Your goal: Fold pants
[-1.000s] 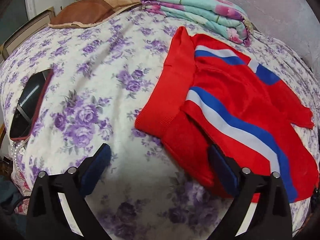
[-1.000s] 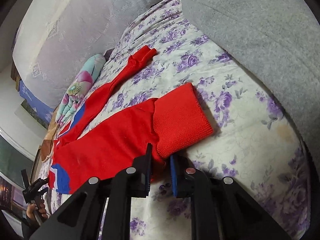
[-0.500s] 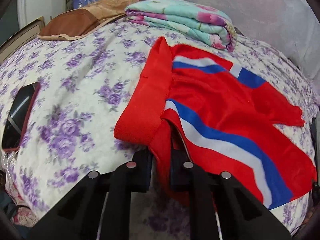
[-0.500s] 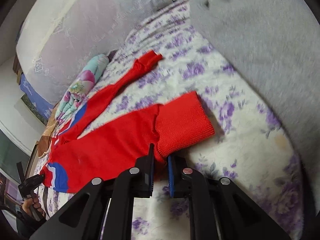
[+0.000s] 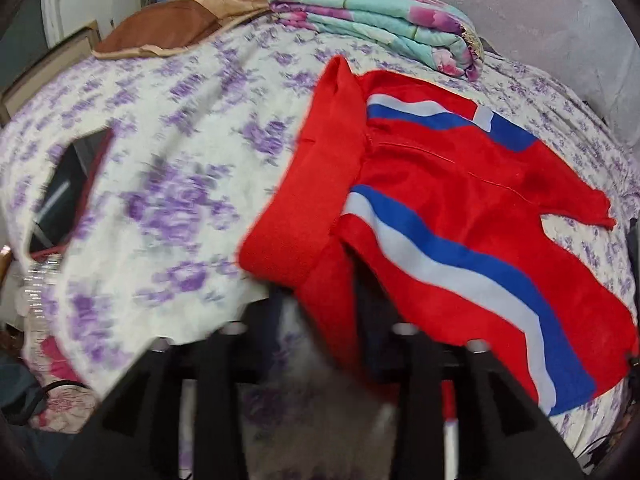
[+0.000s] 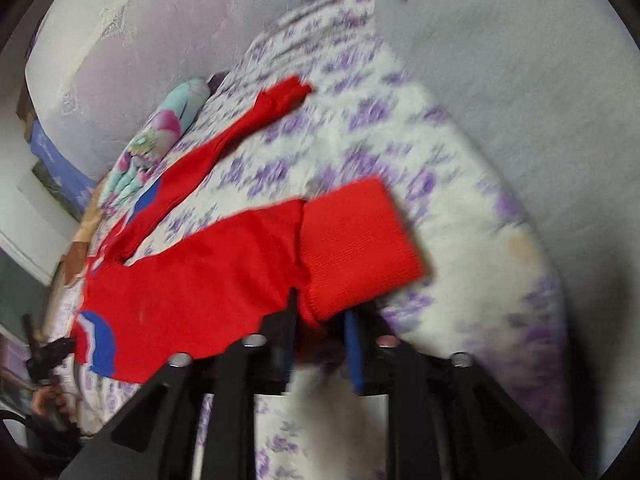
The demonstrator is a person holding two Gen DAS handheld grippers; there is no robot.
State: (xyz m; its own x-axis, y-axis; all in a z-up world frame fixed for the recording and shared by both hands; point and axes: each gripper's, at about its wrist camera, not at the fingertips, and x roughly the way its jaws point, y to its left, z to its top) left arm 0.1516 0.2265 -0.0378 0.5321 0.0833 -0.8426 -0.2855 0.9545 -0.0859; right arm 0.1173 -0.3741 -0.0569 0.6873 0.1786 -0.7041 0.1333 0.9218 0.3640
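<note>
Red pants (image 5: 440, 184) with blue and white stripes lie spread on a purple-flowered bedspread (image 5: 180, 160). My left gripper (image 5: 320, 312) is shut on the near corner of the waistband and lifts it a little; the cloth drapes over the fingers. In the right wrist view the pants (image 6: 208, 280) stretch away to the left, and my right gripper (image 6: 320, 320) is shut on the near leg beside its ribbed cuff (image 6: 356, 248). The far leg's cuff (image 6: 286, 92) lies flat further back.
A folded floral quilt (image 5: 384, 20) and a brown cushion (image 5: 180, 28) lie at the far end. A black phone (image 5: 64, 196) lies on the left. A grey blanket (image 6: 520, 80) covers the right side. A pale headboard (image 6: 140, 40) stands behind.
My left gripper has closed on the waistband corner and begun to lift it. My right gripper stays shut on the leg and has raised it; both views are now blurred by motion.
</note>
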